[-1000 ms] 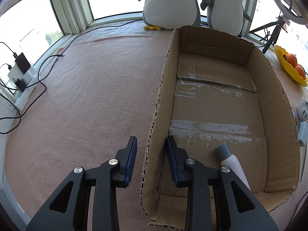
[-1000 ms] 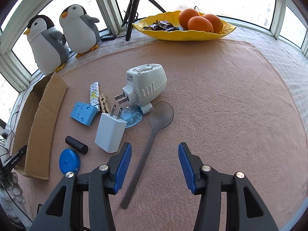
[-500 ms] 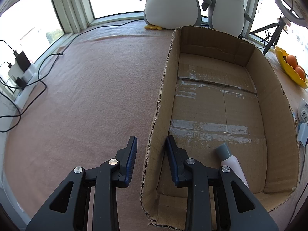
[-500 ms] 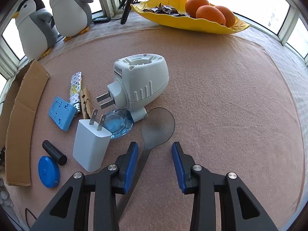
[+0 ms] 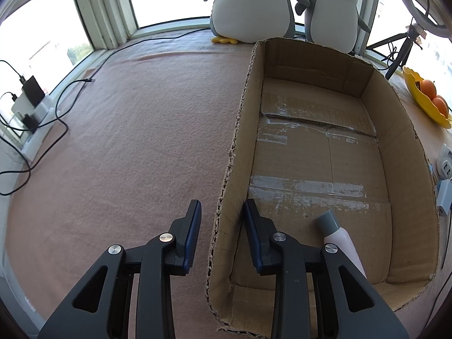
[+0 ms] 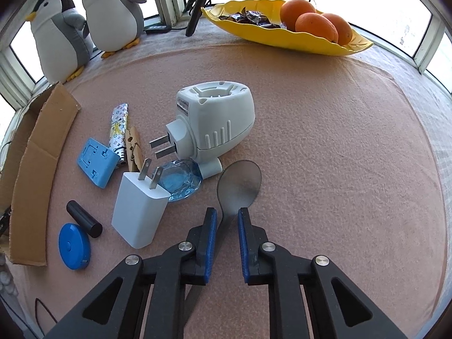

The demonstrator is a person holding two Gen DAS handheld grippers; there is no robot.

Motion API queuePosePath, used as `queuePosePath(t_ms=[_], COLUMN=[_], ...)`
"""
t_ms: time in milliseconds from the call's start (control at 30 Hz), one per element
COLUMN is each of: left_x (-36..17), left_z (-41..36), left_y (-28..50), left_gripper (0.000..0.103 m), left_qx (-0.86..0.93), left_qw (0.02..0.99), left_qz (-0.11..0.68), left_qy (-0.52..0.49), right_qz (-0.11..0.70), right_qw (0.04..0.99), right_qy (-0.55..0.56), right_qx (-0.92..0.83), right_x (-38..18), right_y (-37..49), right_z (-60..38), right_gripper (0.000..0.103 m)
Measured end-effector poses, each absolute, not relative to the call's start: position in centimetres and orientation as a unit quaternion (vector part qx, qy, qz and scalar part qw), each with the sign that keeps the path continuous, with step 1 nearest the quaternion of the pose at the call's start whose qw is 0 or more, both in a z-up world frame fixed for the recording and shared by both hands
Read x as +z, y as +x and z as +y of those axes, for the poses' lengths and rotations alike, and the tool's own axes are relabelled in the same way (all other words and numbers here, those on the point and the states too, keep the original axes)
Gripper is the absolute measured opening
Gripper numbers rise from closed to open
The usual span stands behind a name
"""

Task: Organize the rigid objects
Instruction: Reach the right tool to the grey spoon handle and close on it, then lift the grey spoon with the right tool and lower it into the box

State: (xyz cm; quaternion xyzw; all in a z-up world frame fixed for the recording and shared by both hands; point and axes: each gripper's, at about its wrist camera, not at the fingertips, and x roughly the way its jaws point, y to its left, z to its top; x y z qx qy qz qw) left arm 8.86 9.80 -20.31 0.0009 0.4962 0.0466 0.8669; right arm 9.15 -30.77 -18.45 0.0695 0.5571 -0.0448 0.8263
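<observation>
The right gripper [image 6: 227, 220] is sitting low over the table [image 6: 325, 147], with its two blue pads on either side of the thin neck of the gray spoon [image 6: 238, 183]. The pads are close together, but a small gap is still showing on each side, so it is not squeezing the spoon yet. The round end of the spoon is lying just past the fingertips, and its handle is running back under the gripper.

Next to the spoon, a white plug box [image 6: 138, 212] is lying with its two prongs over a blue glass dish [image 6: 180, 180]. A big white plug-in thing [image 6: 214, 124] is standing behind the dish. More to the left, a blue block [image 6: 96, 162], a wooden clothespin [image 6: 134, 149], a shiny tube [image 6: 118, 125], a black tube [image 6: 83, 219] and a round blue disc [image 6: 74, 246] are lying near the cardboard box [image 6: 36, 163].

The left gripper [image 5: 223, 214] is staying open, with one finger outside the box [image 5: 226, 197] wall and one finger inside it. The wall is standing between the pads, but they are not pinching it. A pink bottle [image 5: 343, 240] with a gray cap is lying inside the box, near the front.
</observation>
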Motion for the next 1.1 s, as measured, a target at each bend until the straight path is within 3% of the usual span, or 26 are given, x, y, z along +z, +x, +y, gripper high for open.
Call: queuePosePath(t_ms=[167, 700, 1100], left_x=[-20.3, -20.2, -20.2], left_z=[9.7, 9.8, 9.8], left_y=[8.8, 8.9, 8.9], left_gripper=[0.030, 0.030, 0.030], left_qx=[0.047, 0.047, 0.047], left_qw=[0.867, 0.867, 0.867], left_qz=[0.496, 0.496, 0.496], left_qy=[0.002, 0.002, 0.000], right_qz=[0.546, 0.522, 0.473], right_qw=[0.830, 0.842, 0.874], right_qy=[0.107, 0.134, 0.113], right_qx=[-0.036, -0.029, 0.011], right_x=[-17.9, -16.2, -11.0], right_y=[8.1, 6.9, 8.3], right_z=[-32.0, -32.5, -28.9], right_gripper=[0.005, 0.003, 0.003])
